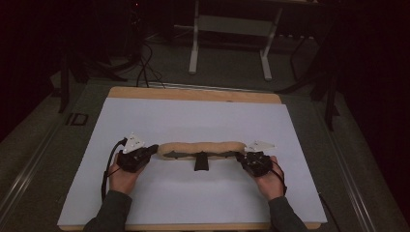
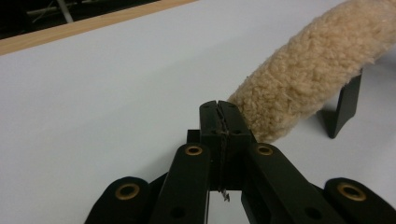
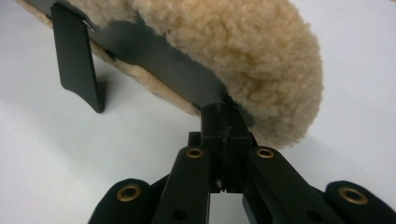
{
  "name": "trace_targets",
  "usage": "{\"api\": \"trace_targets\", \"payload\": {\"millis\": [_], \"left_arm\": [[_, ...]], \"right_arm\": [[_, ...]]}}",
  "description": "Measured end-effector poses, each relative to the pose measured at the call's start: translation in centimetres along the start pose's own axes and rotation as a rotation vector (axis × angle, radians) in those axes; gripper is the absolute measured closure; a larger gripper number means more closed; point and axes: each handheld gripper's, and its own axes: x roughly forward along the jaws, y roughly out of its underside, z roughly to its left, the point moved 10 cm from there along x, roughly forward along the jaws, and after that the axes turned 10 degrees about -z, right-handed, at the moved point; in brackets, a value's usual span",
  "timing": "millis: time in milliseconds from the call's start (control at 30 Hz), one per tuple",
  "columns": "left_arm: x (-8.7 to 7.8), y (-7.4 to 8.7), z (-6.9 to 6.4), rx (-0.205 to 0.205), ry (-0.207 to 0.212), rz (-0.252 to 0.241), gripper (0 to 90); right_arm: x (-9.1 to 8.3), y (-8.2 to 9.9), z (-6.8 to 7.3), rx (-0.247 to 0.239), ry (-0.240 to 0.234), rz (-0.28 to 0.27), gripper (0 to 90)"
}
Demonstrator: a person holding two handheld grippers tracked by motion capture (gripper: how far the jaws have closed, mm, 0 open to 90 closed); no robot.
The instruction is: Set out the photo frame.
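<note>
A long tan fleece pad (image 1: 200,149) with a black strap along its underside lies stretched between my two grippers on the white sheet (image 1: 193,116). A black tab (image 1: 201,163) hangs from its middle. My left gripper (image 1: 154,149) is shut at the pad's left end. In the left gripper view the fleece pad (image 2: 317,60) arches away from the left gripper (image 2: 218,106), with a thin edge pinched between the jaws. My right gripper (image 1: 240,155) is shut at the right end. In the right gripper view the black strap (image 3: 154,51) runs straight into the right gripper (image 3: 223,109), under the fleece (image 3: 243,51).
The white sheet covers a wooden table whose far edge (image 1: 193,94) shows bare. Behind it stand a white metal frame (image 1: 194,48) and cables on a dark floor. A hand and sleeve hold each gripper near the front edge.
</note>
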Motion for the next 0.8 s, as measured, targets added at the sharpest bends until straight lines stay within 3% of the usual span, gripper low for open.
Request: {"api": "trace_targets", "payload": {"millis": [500, 800], "left_arm": [[-0.5, 0.2, -0.8, 0.003, 0.011, -0.006, 90.0], [-0.8, 0.4, -1.2, -0.003, 0.027, -0.004, 90.0]], "right_arm": [[0.7, -0.7, 0.1, 0.02, 0.006, -0.008, 90.0], [1.1, -1.0, 0.1, 0.005, 0.004, 0.007, 90.0]]}}
